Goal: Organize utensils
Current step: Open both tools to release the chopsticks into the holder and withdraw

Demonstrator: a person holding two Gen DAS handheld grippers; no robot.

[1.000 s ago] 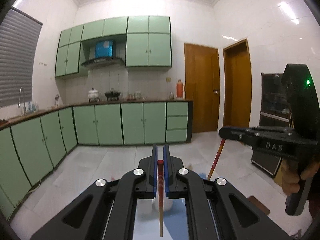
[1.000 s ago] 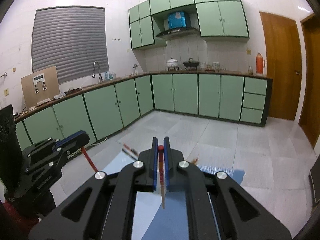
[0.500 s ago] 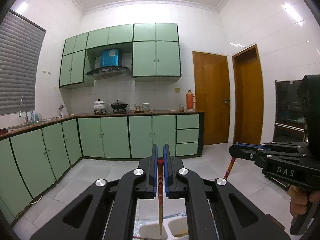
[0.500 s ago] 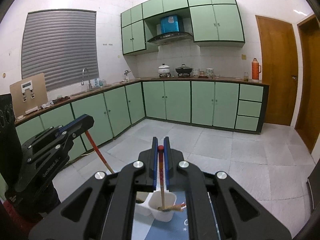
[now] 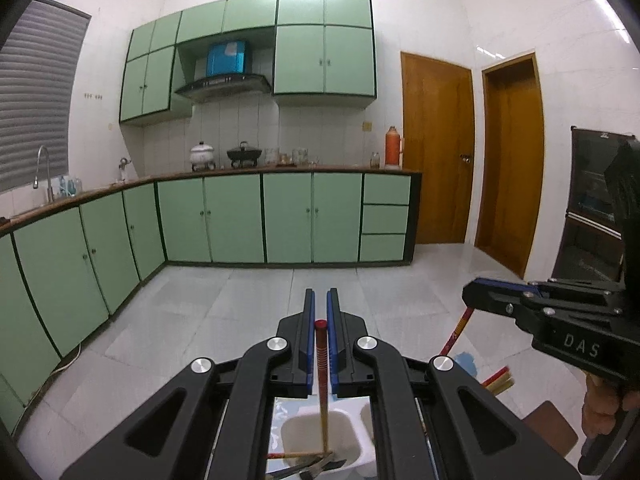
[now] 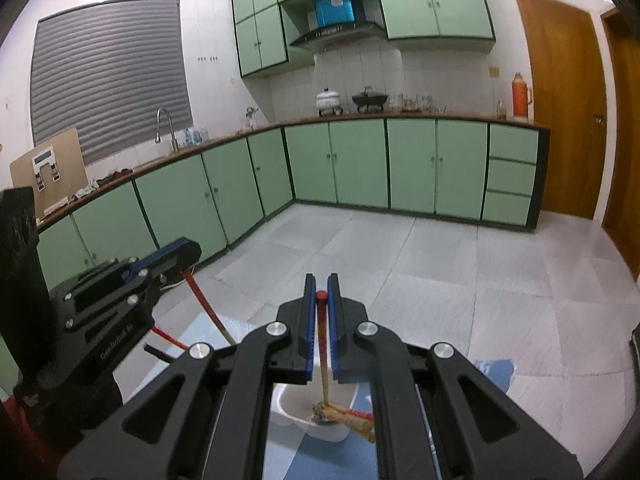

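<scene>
While both hang over white cups (image 5: 316, 432), each gripper's fingers (image 5: 308, 344) clamp one red-topped chopstick (image 5: 321, 360) upright.

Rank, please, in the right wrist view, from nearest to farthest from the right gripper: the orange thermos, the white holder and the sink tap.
1. White holder, just below the right gripper.
2. Sink tap, far left counter.
3. Orange thermos, far right counter; close to the tap's rank.

Both grippers point forward and slightly down, side by side. The left gripper (image 5: 321, 308) and the right gripper (image 6: 321, 286) are clamped nearly closed; a hand (image 5: 602, 408), seemingly the right, grips its handle.
</scene>
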